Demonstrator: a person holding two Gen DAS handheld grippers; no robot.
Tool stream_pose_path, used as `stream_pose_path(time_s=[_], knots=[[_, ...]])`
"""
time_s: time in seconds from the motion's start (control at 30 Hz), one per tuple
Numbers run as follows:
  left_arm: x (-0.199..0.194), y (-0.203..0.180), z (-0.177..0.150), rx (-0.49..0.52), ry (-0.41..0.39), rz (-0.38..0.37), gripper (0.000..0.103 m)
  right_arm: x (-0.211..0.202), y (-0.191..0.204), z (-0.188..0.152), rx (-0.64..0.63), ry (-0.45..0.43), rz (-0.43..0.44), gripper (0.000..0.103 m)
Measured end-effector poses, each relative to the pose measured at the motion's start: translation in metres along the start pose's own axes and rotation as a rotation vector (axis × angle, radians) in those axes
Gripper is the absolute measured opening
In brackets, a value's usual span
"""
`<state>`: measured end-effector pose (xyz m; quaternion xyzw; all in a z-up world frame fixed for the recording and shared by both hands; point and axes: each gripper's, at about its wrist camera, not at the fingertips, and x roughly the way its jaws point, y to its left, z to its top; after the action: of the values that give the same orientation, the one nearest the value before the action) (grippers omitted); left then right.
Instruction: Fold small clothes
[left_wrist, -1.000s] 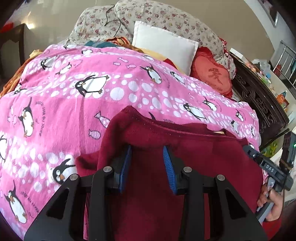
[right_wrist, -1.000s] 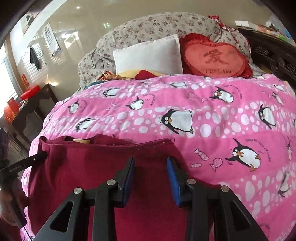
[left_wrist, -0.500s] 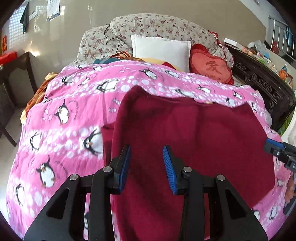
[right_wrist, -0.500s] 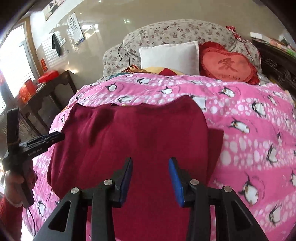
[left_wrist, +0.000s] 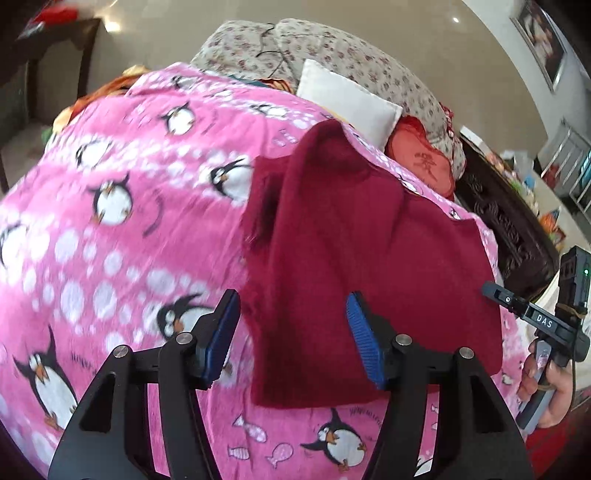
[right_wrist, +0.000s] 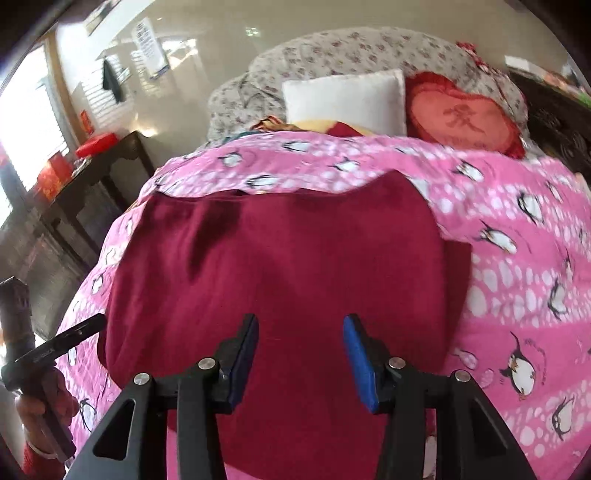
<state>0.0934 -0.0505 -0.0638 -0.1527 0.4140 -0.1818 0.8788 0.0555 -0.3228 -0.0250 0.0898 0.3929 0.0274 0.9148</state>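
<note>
A dark red garment (left_wrist: 362, 251) lies spread flat on a pink penguin blanket (left_wrist: 110, 229); it also shows in the right wrist view (right_wrist: 288, 266). My left gripper (left_wrist: 291, 332) is open and empty, hovering over the garment's near left edge. My right gripper (right_wrist: 299, 354) is open and empty above the garment's near part. The right gripper shows at the right edge of the left wrist view (left_wrist: 532, 317); the left gripper shows at the left edge of the right wrist view (right_wrist: 59, 343).
A white pillow (right_wrist: 347, 99), a red heart cushion (right_wrist: 461, 122) and floral bedding (right_wrist: 362, 51) lie at the head of the bed. A dark wooden table (right_wrist: 92, 184) stands to the left, a dark carved bed frame (left_wrist: 509, 221) to the right.
Both grippers opened wider and let go of the garment, which now lies flat. The left gripper swung left, so the garment sits to the right in its view.
</note>
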Motion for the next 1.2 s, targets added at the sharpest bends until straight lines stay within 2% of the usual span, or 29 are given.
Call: stream_pose_path(time_s=[0.17, 0.33, 0.4, 0.47, 0.53, 0.67, 0.87, 0.93, 1.03, 1.1, 1.2], knots=[[0.012, 0.008, -0.01, -0.043, 0.035, -0.006, 0.06, 0.019, 0.007, -0.003, 0.015, 0.022, -0.021, 0.046], [0.019, 0.008, -0.015, -0.054, 0.036, -0.002, 0.068, 0.037, 0.003, -0.016, 0.052, 0.034, -0.009, 0.046], [0.023, 0.007, -0.015, -0.045, 0.034, 0.005, 0.073, 0.038, 0.002, -0.02, 0.064, 0.017, 0.0, 0.048], [0.026, 0.001, -0.016, -0.024, 0.032, 0.029, 0.076, 0.038, -0.003, -0.022, 0.105, -0.001, 0.039, 0.055], [0.027, -0.004, -0.017, -0.001, 0.027, 0.06, 0.076, 0.041, -0.006, -0.024, 0.125, -0.012, 0.066, 0.059], [0.017, -0.014, -0.017, 0.036, -0.021, 0.101, 0.076, 0.044, 0.004, -0.026, 0.067, -0.02, 0.091, 0.075], [-0.013, -0.04, -0.013, 0.123, -0.133, 0.162, 0.076, 0.03, 0.007, -0.032, 0.103, -0.049, 0.12, 0.075], [-0.01, -0.048, -0.012, 0.152, -0.131, 0.161, 0.076, 0.018, 0.008, -0.033, 0.102, -0.057, 0.1, 0.075], [0.002, -0.056, -0.011, 0.176, -0.111, 0.16, 0.076, 0.004, 0.006, -0.04, 0.095, -0.083, -0.012, 0.075], [0.014, -0.059, -0.012, 0.201, -0.091, 0.164, 0.076, 0.002, 0.0, -0.044, 0.105, -0.079, -0.054, 0.075], [0.028, -0.062, -0.016, 0.236, -0.075, 0.193, 0.076, 0.005, -0.009, -0.046, 0.124, -0.081, -0.06, 0.072]])
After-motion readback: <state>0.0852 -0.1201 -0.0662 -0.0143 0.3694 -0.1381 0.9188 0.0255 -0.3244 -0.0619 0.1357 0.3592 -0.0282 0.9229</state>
